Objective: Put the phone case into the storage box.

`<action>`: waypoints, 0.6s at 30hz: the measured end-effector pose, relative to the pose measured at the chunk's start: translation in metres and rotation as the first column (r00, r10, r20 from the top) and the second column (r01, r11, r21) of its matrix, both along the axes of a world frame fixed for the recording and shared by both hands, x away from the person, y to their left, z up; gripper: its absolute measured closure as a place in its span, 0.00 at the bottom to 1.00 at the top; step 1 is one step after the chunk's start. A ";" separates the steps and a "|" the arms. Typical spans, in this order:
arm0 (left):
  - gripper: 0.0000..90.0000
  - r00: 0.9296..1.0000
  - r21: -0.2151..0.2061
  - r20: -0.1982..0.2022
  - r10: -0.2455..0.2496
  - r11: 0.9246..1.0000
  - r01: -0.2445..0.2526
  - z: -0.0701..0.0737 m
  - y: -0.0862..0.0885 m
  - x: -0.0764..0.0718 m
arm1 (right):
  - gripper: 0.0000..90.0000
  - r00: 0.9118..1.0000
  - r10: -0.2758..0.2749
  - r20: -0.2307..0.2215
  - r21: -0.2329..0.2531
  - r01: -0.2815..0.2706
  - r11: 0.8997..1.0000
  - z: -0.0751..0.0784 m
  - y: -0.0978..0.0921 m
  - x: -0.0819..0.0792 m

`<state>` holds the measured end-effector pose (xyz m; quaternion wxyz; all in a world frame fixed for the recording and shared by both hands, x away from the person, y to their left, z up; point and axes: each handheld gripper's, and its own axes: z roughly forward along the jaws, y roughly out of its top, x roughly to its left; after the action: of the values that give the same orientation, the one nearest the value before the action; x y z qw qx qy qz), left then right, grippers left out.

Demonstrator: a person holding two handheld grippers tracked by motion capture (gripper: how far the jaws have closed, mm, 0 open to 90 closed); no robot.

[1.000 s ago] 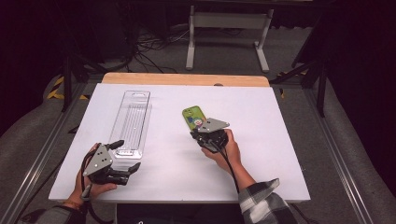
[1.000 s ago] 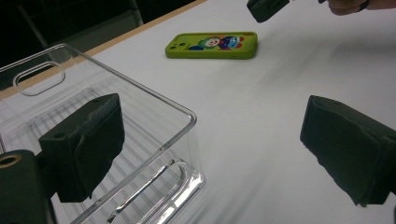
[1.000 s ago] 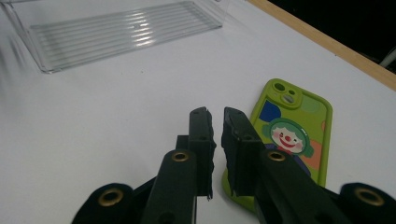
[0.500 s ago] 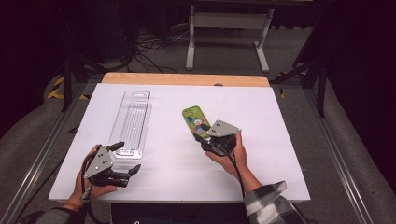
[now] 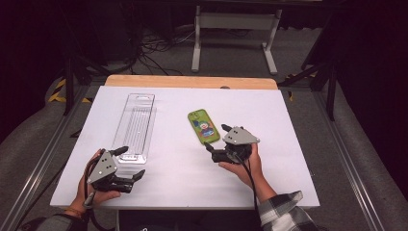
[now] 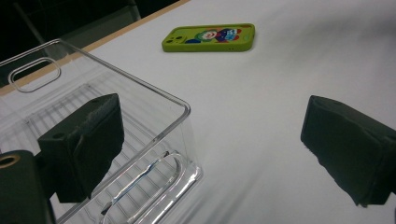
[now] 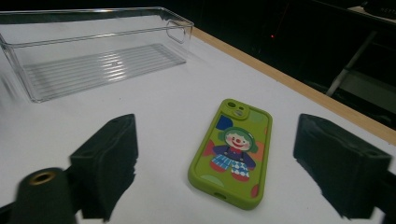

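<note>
Where the white worktop [image 5: 298, 144] spans the high view, a light wooden strip [image 5: 192, 81] borders its far edge. A long clear plastic bin [image 5: 134, 126] lies on the worktop's left half, lengthwise away from the person, empty, with a ribbed floor and a cut-out handle at each end. A green phone [image 5: 203, 126] lies flat near the middle, well apart from the bin, its case showing a cartoon clown; no readable writing or brand appears on it. The left tongs [image 5: 129, 163], held at the bin's near end, stand wide open and grip nothing; in the left gripper view one jaw sits over the bin's near corner. The right tongs [image 5: 215, 138], just short of the phone's near end, gape wide and empty, the phone between the jaws' lines.
</note>
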<state>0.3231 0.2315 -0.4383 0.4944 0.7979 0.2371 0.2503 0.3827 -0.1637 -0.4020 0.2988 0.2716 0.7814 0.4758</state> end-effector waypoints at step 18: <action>0.08 1.000 0.002 0.004 -0.001 1.000 0.001 0.000 0.001 0.000 | 0.07 0.998 -0.055 0.020 -0.049 0.056 0.997 -0.003 -0.023 -0.028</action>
<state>0.3235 0.2321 -0.4382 0.4942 0.7982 0.2353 0.2518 0.3550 -0.1863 -0.4050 0.3259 0.2814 0.7822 0.4503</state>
